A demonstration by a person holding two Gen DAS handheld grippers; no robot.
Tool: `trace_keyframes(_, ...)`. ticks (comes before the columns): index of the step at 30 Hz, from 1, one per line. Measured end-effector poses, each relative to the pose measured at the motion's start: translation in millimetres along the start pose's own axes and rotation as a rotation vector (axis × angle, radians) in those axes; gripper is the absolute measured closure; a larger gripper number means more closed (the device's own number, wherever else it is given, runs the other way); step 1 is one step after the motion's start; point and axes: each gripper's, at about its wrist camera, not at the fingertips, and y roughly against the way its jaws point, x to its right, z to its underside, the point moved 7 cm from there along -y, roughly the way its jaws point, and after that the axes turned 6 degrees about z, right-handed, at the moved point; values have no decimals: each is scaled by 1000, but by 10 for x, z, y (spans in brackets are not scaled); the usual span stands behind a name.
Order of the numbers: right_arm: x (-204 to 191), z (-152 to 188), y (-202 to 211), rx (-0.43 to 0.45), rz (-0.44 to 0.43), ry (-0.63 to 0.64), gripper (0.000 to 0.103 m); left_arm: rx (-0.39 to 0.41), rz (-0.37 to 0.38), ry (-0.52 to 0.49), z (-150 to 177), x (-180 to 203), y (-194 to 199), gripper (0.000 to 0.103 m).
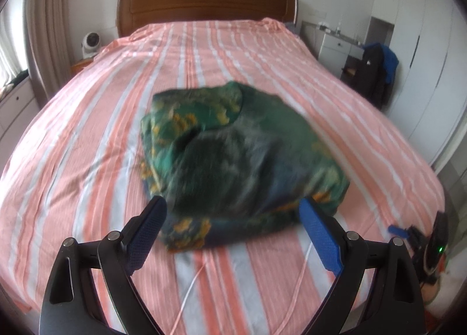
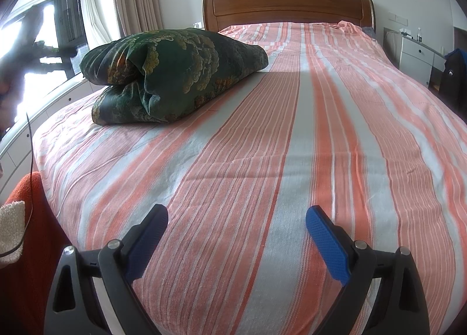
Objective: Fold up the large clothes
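Both tools (image 1: 233, 212) (image 2: 237, 219) gape empty; plump floral green bundle (image 2: 175, 72) rests on striped sheet (image 2: 292, 159).

Each handheld tool has the same build. The left gripper (image 1: 233, 215) has two black, curved arms that fork outward from the bottom of the view, each with a slotted cut-out near its base. Round silver screw heads sit on the pivots behind the jaws, two per side. The inner faces of the fingers (image 1: 319, 235) carry blue pads with a fine dimpled texture; the one on the other side looks darker, in shade. The right gripper (image 2: 237, 218) shows the same black frame, silver screws and blue textured fingers (image 2: 328, 247). Outboard of its shaded jaw hang a thin black cable (image 2: 30, 159) and an orange sleeve (image 2: 35, 218) with a cream fleecy cuff (image 2: 11, 227).
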Motion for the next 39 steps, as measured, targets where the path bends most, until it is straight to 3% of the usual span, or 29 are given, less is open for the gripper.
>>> trace_keyframes(3, 14, -198, 8, 5, 11, -44, 8, 64, 14, 17, -290, -27, -100, 7)
trace_keyframes(6, -63, -799, 85, 99, -45, -106, 8, 85, 53, 105, -526, -142, -374, 6)
trace_keyframes(9, -262, -1503, 62, 186, -107, -135, 8, 48, 23, 147, -562, -323, -743, 6)
trace_keyframes(11, -415, -1788, -53, 209, -129, -125, 8, -3, -34, 190, -471, -530, -1024, 6)
trace_keyframes(13, -604, -1984, -276, 206, -137, -97, 8, -32, -46, 219, -347, -705, -1223, 5)
trace_keyframes(18, -1011, -1898, -968, 85, -169, -26, 8, -63, -58, 160, -244, -790, -1386, 5)
trace_keyframes(23, -1022, -1645, -1337, 26, -196, -112, 0, -77, -53, 146, -124, -851, -1547, 4)
trace_keyframes(32, -1026, -1588, -1464, -17, -140, -60, 0, -55, -50, 159, -91, -922, -1615, 2)
trace_keyframes(36, -961, -1668, -1350, -36, -168, -112, 0, -22, -68, 153, -144, -823, -1368, 0)
trace_keyframes(39, -862, -1781, -1109, 12, -162, -149, 0, 2, -50, 150, -204, -735, -1122, 1)
